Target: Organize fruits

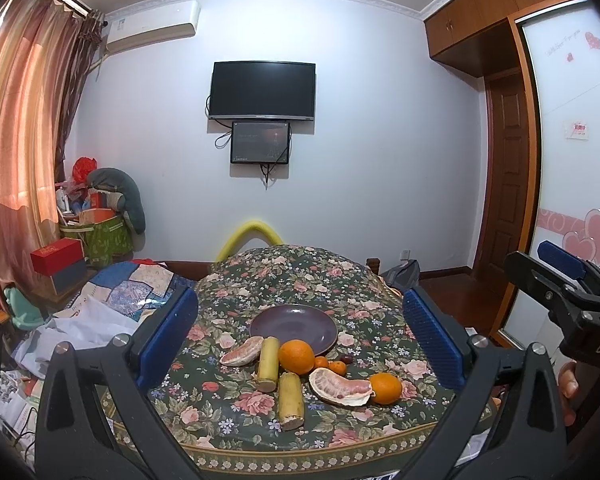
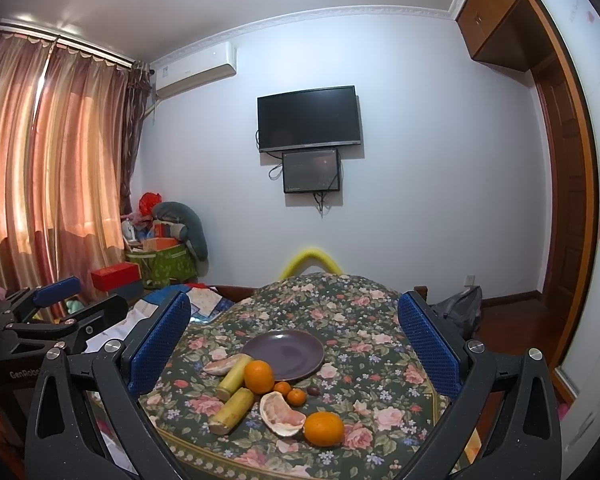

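Note:
A purple plate point(image 1: 300, 322) point(image 2: 290, 350) sits empty on a floral tablecloth. In front of it lie two oranges point(image 1: 296, 356) point(image 1: 386, 388), two small tangerines point(image 1: 337, 367), two pomelo pieces point(image 1: 340, 386) point(image 1: 240, 356), two sugarcane sections point(image 1: 269, 362) point(image 1: 291, 400) and a dark date point(image 1: 345, 358). The same fruits show in the right wrist view, with an orange point(image 2: 324, 428) nearest. My left gripper point(image 1: 300, 344) is open and empty, held back above the table's near edge. My right gripper point(image 2: 294, 348) is open and empty, to the right of the left one.
The round table point(image 1: 228, 436) stands by a bed with piled clothes and papers point(image 1: 80, 328) on the left. Boxes and bags point(image 1: 96, 232) stand in the far left corner. A wardrobe and door point(image 1: 508, 180) are on the right.

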### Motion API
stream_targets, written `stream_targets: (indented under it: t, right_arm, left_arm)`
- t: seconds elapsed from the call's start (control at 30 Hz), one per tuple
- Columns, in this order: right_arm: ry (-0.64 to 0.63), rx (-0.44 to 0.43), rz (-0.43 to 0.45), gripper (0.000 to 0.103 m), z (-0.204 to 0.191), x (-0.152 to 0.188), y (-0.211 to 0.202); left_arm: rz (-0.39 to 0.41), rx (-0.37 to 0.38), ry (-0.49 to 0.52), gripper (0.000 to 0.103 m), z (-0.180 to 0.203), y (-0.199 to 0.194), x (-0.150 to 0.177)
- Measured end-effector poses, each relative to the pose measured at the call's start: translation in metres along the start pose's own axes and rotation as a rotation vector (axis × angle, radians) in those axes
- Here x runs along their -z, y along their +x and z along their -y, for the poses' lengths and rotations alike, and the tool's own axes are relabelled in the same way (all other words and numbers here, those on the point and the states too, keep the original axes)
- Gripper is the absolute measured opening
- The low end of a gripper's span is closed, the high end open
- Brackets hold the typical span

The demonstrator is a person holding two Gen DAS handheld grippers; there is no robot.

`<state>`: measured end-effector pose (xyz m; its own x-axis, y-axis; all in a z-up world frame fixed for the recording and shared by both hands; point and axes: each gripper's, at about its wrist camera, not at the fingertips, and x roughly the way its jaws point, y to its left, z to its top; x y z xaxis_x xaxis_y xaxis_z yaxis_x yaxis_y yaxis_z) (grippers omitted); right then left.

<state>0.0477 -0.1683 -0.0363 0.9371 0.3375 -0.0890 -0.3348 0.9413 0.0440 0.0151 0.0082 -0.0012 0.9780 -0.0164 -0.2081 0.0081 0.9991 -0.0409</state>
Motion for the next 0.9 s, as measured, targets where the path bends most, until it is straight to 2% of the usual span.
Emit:
stream_targets:
  t: [0.27,0.53,0.77,0.9]
  right_arm:
    - [-0.028,0.025,-0.075,0.103,0.003,0.014,0.026]
    - [-0.035,0.029,-0.231,0.103,0.015,0.045,0.068]
    - [-0.064,0.028,-0.35,0.103,0.026,0.069,0.097]
    - [-0.033,-0.016,-0.425,0.103,0.036,0.084,0.113]
  left_arm:
    - [-0.07,-0.001,0.01,0.103,-0.004,0.035,0.011]
    - [-0.204,-0.017,-0.021,0.103,-0.021,0.09,0.036]
    - [-0.374,-0.001,-0.062,0.087,-0.036,0.142,0.068]
    - [-0.448,-0.009,-0.07,0.084,-0.038,0.167,0.088]
